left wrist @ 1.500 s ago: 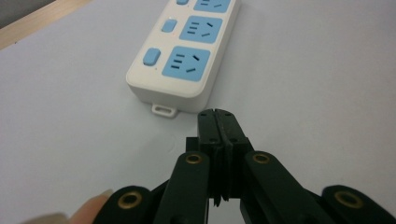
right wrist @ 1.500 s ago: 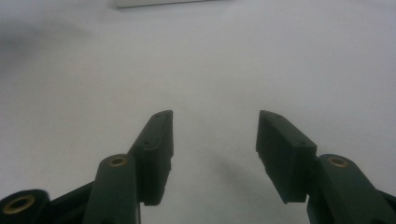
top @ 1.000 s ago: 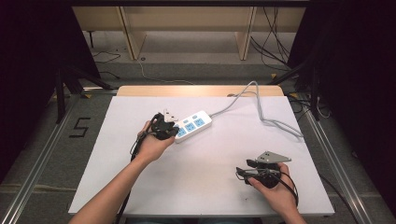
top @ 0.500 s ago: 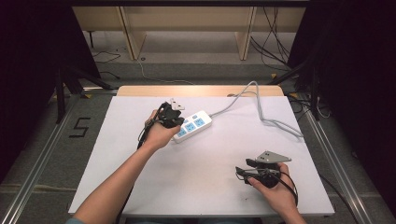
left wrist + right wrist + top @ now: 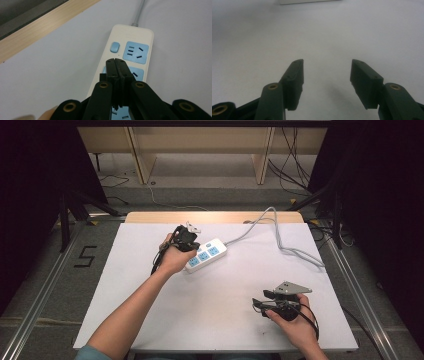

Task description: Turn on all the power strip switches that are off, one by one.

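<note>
The power strip (image 5: 130, 65) lies on the white counter (image 5: 125, 270), its near end hidden under the left tool (image 5: 116, 65), whose jaws are pressed together over the middle socket. The right tool (image 5: 326, 75), well apart, gapes wide and empty.

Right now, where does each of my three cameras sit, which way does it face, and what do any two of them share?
High view: fixed above the person's side, looking forward and down on the white table; both forearms, left gripper and right gripper show.
Left gripper view: rides the left gripper, facing down its shut jaws over the cream power strip with blue sockets.
Right gripper view: rides the right gripper, facing between open jaws at bare table.
Shared: high and left gripper views both show the power strip and its grey cable.
</note>
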{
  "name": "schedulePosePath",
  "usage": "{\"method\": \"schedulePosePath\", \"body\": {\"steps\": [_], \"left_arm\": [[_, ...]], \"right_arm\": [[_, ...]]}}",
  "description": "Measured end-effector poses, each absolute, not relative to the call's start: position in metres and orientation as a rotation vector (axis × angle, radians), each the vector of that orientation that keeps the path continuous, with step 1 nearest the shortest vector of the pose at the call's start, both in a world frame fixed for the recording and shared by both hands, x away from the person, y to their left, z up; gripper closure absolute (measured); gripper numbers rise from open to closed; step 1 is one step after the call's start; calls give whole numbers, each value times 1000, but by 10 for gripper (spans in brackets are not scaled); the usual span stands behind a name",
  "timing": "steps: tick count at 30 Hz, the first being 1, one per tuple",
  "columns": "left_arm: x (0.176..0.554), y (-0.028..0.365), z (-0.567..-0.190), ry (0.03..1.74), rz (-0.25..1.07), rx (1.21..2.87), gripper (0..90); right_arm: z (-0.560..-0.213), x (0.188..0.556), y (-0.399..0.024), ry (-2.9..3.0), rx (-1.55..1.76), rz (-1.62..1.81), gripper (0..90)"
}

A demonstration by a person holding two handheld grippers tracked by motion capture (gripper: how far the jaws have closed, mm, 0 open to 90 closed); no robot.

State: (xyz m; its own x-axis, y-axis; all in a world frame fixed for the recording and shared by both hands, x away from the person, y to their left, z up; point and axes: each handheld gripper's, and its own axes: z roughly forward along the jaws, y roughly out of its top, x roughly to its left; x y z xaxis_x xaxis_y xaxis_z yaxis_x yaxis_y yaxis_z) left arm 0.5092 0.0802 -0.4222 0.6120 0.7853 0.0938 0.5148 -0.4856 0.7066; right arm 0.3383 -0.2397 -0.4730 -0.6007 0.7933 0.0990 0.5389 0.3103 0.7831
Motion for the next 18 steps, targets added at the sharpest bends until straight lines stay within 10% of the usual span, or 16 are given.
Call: {"method": "schedulePosePath", "body": {"steps": [18], "left_arm": [[532,74,-419,1049,542,2182,895]], "right_arm": [[-474,340,-239,2282,1194,1169,455]]}}
